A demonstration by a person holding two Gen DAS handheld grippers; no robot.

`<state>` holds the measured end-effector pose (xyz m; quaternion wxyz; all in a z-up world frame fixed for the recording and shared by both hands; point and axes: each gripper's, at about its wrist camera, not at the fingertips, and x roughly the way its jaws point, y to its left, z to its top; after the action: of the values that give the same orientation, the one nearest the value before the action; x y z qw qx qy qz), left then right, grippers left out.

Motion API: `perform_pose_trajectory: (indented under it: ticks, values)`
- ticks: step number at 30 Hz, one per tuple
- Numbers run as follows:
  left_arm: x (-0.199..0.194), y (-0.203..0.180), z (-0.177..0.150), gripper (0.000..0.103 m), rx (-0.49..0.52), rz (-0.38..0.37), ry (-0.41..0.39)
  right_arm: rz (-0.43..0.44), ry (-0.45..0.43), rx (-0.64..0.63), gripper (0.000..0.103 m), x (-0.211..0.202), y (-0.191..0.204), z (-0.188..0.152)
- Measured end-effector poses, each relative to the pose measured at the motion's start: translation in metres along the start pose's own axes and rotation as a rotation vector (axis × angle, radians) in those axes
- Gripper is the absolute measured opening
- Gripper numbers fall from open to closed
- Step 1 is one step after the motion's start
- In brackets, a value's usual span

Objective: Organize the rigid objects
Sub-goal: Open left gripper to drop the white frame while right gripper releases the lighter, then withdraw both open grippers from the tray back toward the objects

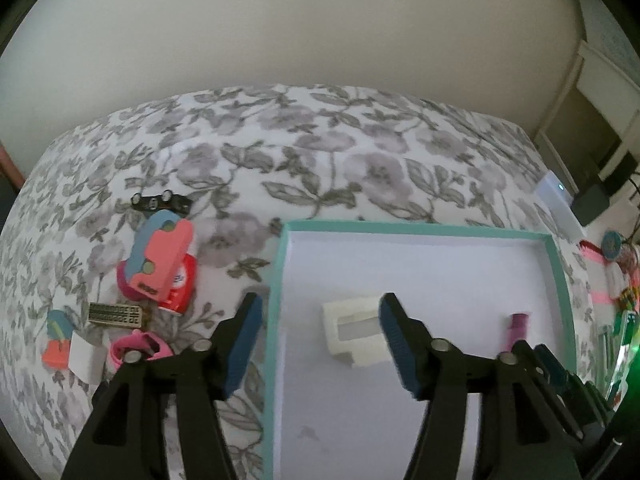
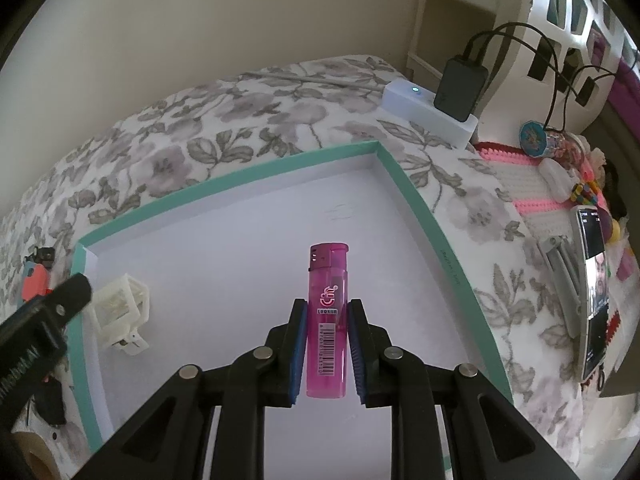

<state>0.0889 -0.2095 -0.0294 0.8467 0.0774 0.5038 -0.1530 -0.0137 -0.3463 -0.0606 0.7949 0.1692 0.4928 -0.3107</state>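
Pink lighter (image 2: 327, 316) sat clamped between pads of my right tongs (image 2: 327, 354), held over white floor of teal-rimmed box (image 2: 416, 204). Right view alone showed barcode and logo on lighter, charger block (image 2: 462, 88) on white base, phone (image 2: 594, 292) at bed edge. My left tongs (image 1: 320, 344) stood wide, empty, straddling box's left wall; white plastic frame (image 1: 354, 330) lay on box floor between them, untouched. Left view alone showed clutter on flowered sheet (image 1: 304, 160): coral-and-blue piece (image 1: 162, 256), red tub (image 1: 180, 284), metal comb strip (image 1: 114, 314).

box floor (image 2: 248, 240) mostly bare, white frame (image 1: 352, 330) at left
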Motion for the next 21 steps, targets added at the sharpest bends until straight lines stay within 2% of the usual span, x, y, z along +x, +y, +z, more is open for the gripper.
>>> perform_pose_trajectory:
  ticks: [1, 3, 7, 9, 13, 15, 19, 21]
  values:
    - [0.001, 0.003, 0.0, 0.08, -0.01, 0.007, 0.002, -0.003, -0.002, -0.006, 0.025, 0.0, 0.001, 0.0]
    - [0.003, 0.007, -0.001, 0.08, -0.026, 0.014, 0.009, -0.006, -0.006, -0.012, 0.039, 0.0, 0.002, 0.0]
    - [0.006, 0.018, -0.002, 0.08, -0.071, 0.035, 0.023, -0.004, -0.011, -0.01, 0.049, 0.0, 0.001, -0.001]
    - [0.008, 0.025, -0.003, 0.081, -0.096, 0.056, 0.027, -0.007, -0.019, -0.012, 0.066, -0.001, 0.002, -0.001]
    - [0.014, 0.04, -0.005, 0.083, -0.145, 0.089, 0.046, 0.008, -0.027, -0.025, 0.072, -0.001, 0.005, -0.001]
    - [0.018, 0.049, -0.008, 0.083, -0.175, 0.106, 0.06, 0.006, -0.03, -0.036, 0.083, -0.001, 0.007, -0.002]
    - [0.021, 0.06, -0.009, 0.083, -0.216, 0.13, 0.068, 0.014, -0.03, -0.048, 0.09, 0.0, 0.01, -0.003]
    - [0.022, 0.063, -0.01, 0.083, -0.227, 0.136, 0.066, 0.011, -0.033, -0.053, 0.101, 0.0, 0.011, -0.003]
